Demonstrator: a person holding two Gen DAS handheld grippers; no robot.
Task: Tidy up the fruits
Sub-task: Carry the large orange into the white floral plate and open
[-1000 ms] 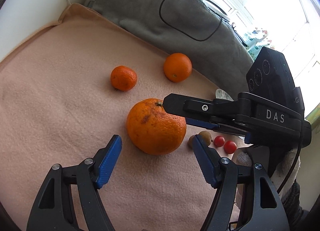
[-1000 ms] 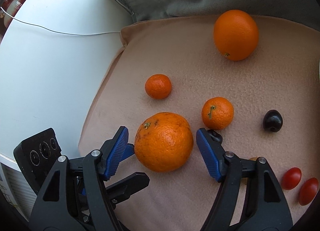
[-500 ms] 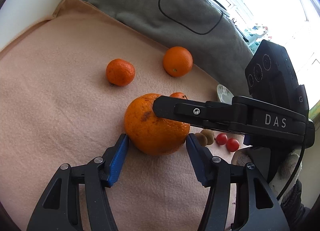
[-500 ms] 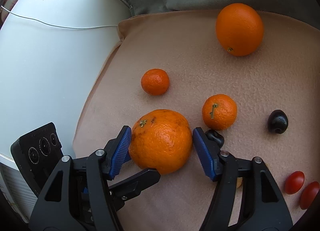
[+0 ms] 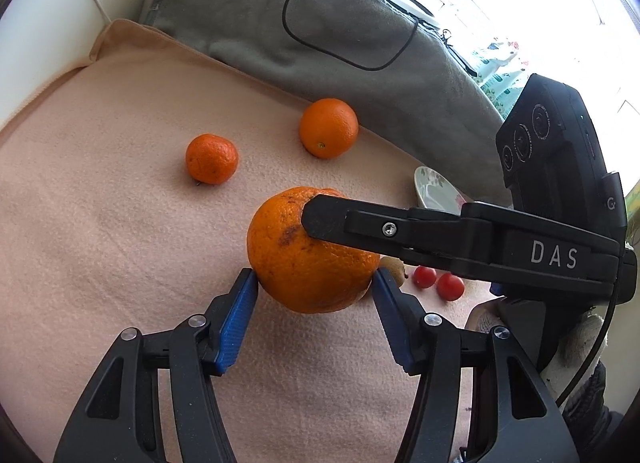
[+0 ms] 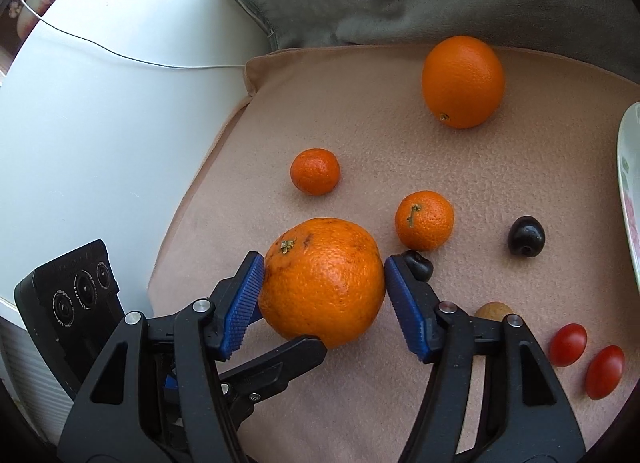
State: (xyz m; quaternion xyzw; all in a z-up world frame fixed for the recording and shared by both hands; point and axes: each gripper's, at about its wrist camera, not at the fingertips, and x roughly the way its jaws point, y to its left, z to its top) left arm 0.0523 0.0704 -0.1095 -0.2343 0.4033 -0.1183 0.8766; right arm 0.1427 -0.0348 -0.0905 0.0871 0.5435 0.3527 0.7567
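Observation:
A large rough-skinned orange [image 5: 304, 263] [image 6: 320, 283] is at the middle of a pink blanket [image 5: 100, 223]. My left gripper [image 5: 314, 275] is shut on it, with a blue pad against each side. My right gripper [image 6: 324, 263] comes from the other side and is shut on the same orange, pads on its flanks. In the left wrist view one black finger [image 5: 360, 223] of the right gripper crosses the orange's top. In the right wrist view a left finger [image 6: 280, 359] reaches under its near side. I cannot tell whether the orange rests on the cloth.
On the blanket lie a smooth orange [image 6: 463, 81], two mandarins [image 6: 315, 171] [image 6: 424, 219], two dark cherries [image 6: 526, 236], two cherry tomatoes [image 6: 567, 344] and a small brown fruit [image 6: 494, 309]. A flowered plate [image 5: 434, 191] sits at the right, a grey cushion [image 5: 320, 23] behind it.
Both grippers have narrowed from wide jaws with gaps to pads touching the large orange. The other fruits have not moved.

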